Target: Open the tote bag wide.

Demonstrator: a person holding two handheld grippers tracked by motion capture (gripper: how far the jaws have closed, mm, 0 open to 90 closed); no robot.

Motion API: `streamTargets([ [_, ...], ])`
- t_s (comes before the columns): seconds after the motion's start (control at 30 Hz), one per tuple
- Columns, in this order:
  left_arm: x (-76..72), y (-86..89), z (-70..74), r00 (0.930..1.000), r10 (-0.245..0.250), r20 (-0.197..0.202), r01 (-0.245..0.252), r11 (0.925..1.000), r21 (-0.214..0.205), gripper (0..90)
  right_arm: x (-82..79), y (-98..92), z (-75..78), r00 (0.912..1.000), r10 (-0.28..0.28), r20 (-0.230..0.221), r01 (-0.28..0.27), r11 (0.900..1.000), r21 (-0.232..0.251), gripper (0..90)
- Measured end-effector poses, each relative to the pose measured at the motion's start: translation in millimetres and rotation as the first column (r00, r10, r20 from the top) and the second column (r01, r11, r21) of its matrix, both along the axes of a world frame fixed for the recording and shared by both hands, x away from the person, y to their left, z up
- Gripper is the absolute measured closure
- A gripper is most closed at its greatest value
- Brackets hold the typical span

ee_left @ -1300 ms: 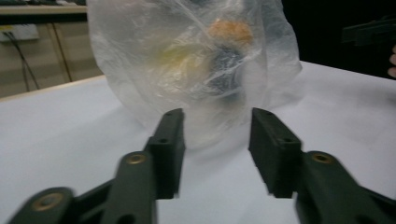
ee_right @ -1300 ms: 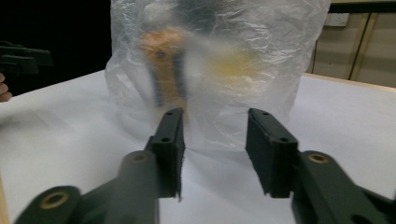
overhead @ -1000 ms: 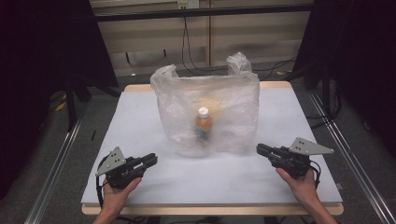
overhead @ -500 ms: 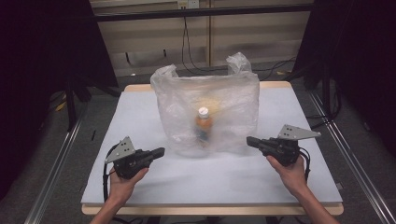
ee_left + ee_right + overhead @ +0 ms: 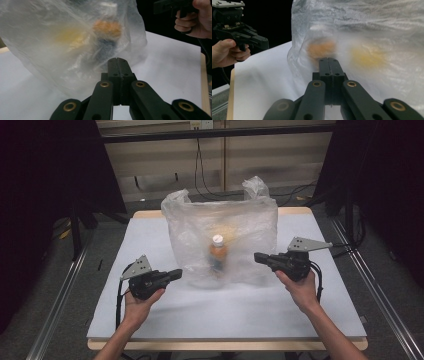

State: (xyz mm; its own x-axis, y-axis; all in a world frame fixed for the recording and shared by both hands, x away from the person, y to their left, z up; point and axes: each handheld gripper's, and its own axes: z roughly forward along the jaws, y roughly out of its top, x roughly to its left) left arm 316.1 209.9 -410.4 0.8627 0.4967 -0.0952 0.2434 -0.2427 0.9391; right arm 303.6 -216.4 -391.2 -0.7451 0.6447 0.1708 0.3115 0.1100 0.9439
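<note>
A clear plastic bag (image 5: 222, 232) stands upright in the middle of the white table top (image 5: 145, 237), its two handles up. Inside it stands an orange bottle with a white cap (image 5: 218, 251), blurred through the film, and a yellowish thing (image 5: 367, 56) lies behind it. My left gripper (image 5: 178, 273) is shut and empty, with its tip just short of the bag's lower left side (image 5: 62, 40). My right gripper (image 5: 258, 256) is also shut and empty, close to the bag's right side (image 5: 374, 27). Both point inward at the bag, a little above the table.
Metal rails run along the floor on both sides of the table. Cables hang on the wall behind the bag. Bare white surface lies in front of the bag and on either side of it. The room around the table is dark.
Both hands have moved inward and slightly up, from near the table's front corners to the two sides of the bag. The bag and bottle have not moved.
</note>
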Motion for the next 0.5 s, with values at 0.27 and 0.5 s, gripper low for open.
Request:
streamTargets([
  [0.27, 17.7, -7.6, 9.7, 0.9997, 0.01, 0.021, -0.01, 0.9997, -0.021, 90.0, 17.1, 5.3, 17.6, 0.9999, -0.007, 0.012, 0.007, 1.0, -0.004, 90.0],
  [0.5, 33.8, 0.8, 22.8, 0.9975, 0.069, 0.017, -0.068, 0.9972, -0.032, 90.0, 26.1, 5.2, 34.5, 0.9995, 0.001, 0.031, -0.002, 0.9997, 0.024, 90.0],
])
